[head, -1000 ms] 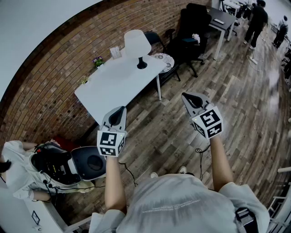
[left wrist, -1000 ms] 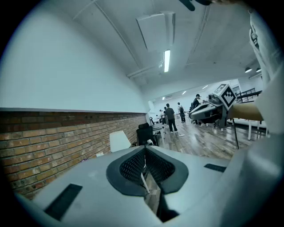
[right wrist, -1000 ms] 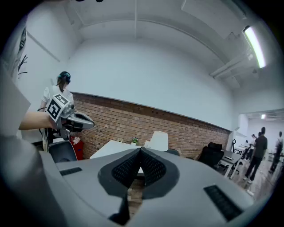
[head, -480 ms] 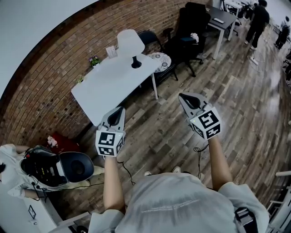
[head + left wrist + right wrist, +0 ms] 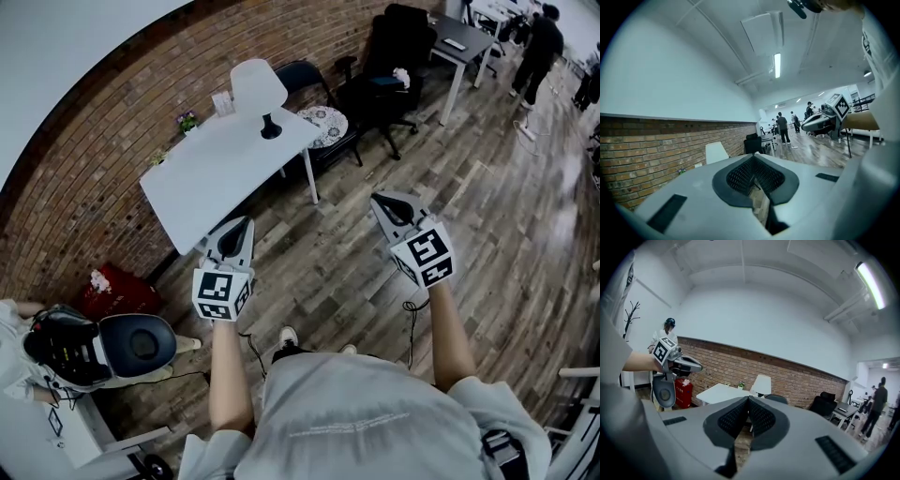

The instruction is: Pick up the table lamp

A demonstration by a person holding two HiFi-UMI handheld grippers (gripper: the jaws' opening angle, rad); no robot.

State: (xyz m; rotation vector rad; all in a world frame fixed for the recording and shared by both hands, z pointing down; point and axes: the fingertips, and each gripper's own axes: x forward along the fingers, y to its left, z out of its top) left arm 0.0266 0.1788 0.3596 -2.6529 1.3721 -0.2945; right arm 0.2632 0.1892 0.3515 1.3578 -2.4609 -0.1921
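The table lamp point(image 5: 259, 88), a white shade on a black stem and base, stands at the far end of a white table point(image 5: 211, 178) by the brick wall. Both grippers hang in the air over the wooden floor, well short of the table. My left gripper point(image 5: 245, 223) is shut and empty, pointing toward the table's near corner. My right gripper point(image 5: 380, 199) is shut and empty too, off to the right of the table. The lamp's shade point(image 5: 716, 152) shows small in the left gripper view beyond the left gripper point(image 5: 753, 157). In the right gripper view, the lamp point(image 5: 761, 384) sits far ahead of the right gripper point(image 5: 748, 399).
A small plant point(image 5: 186, 122) and a card holder point(image 5: 222, 101) stand near the lamp. A chair with a patterned cushion point(image 5: 324, 123) and black office chairs point(image 5: 394, 58) stand right of the table. A red box point(image 5: 117, 292) and a seated person point(image 5: 56, 342) are at left. People point(image 5: 541, 45) stand far right.
The table and lamp have drifted left and slightly up in the head view as the person steps forward. Both grippers stay shut and at about the same height.
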